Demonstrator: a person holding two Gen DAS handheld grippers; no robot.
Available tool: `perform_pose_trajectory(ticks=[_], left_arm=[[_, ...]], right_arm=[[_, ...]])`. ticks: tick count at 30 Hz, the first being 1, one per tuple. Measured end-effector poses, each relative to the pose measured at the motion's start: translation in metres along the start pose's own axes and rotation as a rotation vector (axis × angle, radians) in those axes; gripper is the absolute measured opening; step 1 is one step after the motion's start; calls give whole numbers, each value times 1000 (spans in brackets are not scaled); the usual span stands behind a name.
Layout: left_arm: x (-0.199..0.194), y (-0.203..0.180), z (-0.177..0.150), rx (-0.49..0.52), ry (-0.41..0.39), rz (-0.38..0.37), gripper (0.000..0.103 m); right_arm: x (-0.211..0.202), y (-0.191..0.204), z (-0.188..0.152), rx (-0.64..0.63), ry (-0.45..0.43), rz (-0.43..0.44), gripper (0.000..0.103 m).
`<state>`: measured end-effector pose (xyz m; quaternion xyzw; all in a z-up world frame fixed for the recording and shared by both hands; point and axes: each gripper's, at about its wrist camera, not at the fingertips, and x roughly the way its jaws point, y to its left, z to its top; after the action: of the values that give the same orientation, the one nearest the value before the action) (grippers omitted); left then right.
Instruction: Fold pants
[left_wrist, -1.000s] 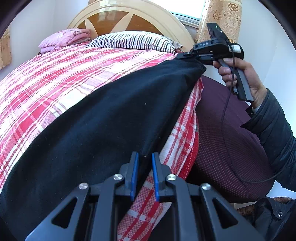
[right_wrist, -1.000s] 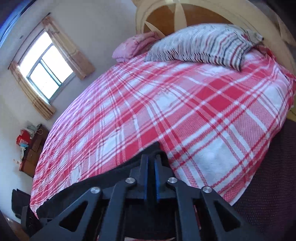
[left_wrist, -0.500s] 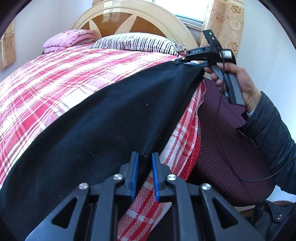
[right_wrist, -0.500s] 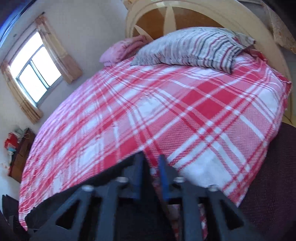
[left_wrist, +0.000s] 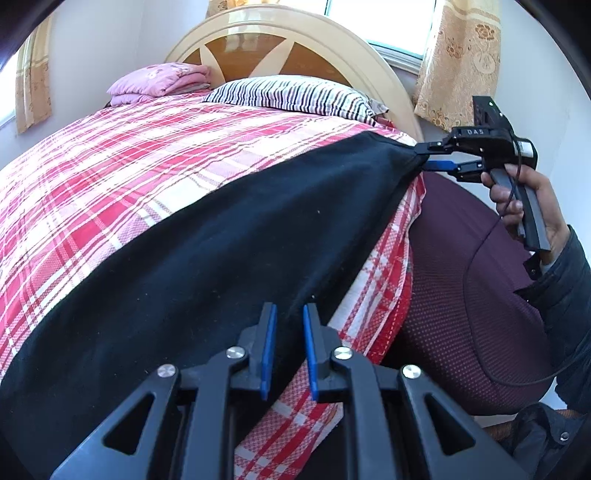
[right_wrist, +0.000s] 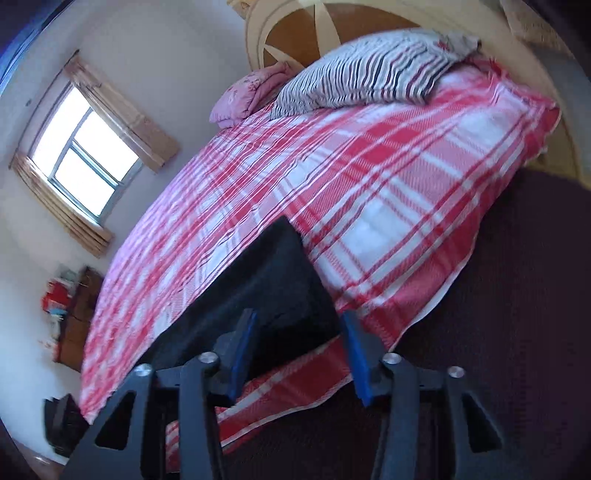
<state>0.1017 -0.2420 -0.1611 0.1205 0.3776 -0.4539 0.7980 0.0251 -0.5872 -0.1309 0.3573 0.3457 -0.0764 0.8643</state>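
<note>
on the plaid bed, left claw (left_wrist: 287, 330) pinching black pants (left_wrist: 207, 258); right claw (right_wrist: 299, 336) parted, empty.

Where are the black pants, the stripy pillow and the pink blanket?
black pants (left_wrist: 207, 266), left wrist view, middle of the cloth.
stripy pillow (left_wrist: 288, 92), left wrist view, its top.
pink blanket (left_wrist: 155, 79), left wrist view, folded top.

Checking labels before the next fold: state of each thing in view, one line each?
black pants: spread flat along the bed edge, not yet folded.
right gripper: open, jaws just closing in somewhat, pants corner between the pads, not pressed.
left gripper: shut on the pants' edge.
plaid sheet: lying smooth over the bed.
striped pillow: lying flat at the headboard.
pink blanket: folded beside the pillow.
</note>
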Motion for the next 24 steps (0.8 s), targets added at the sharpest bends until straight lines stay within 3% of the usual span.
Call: perform_pose_trajectory(ticks=[1, 2, 5, 8, 13, 15, 17, 18, 19, 20, 22, 24], left_arm=[[1, -1, 0, 0, 1, 0, 16], [2, -1, 0, -4, 1, 0, 16], [2, 1, 1, -18, 2, -4, 16], [3, 6, -1, -37, 4, -14, 16], [4, 9, -2, -55, 3, -30, 16], [3, 10, -2, -56, 2, -28, 16], [2, 10, -3, -59, 1, -27, 16], [2, 10, -3, -60, 0, -24, 16], [1, 10, -4, -59, -3, -20, 16], [-1, 10, -4, -58, -5, -16, 16], [-3, 11, -4, -65, -10, -9, 16], [-7, 11, -3, -67, -20, -1, 16]], right_arm=[[4, -1, 0, 10, -4, 11, 38], [7, 0, 0, 8, -11, 0, 28], [3, 3, -2, -10, -60, 11, 13], [-9, 14, -3, -69, -107, -27, 12], [13, 6, -9, -92, -84, -119, 12], [12, 1, -7, -83, -92, -118, 13], [7, -1, -3, -71, -103, -125, 15], [0, -1, -1, -62, -123, -148, 21], [-5, 0, 2, -57, -150, -183, 36], [-20, 4, 3, -58, -215, -227, 44], [-34, 14, 3, -73, -274, -222, 45], [-40, 36, -2, -137, -285, -148, 45]])
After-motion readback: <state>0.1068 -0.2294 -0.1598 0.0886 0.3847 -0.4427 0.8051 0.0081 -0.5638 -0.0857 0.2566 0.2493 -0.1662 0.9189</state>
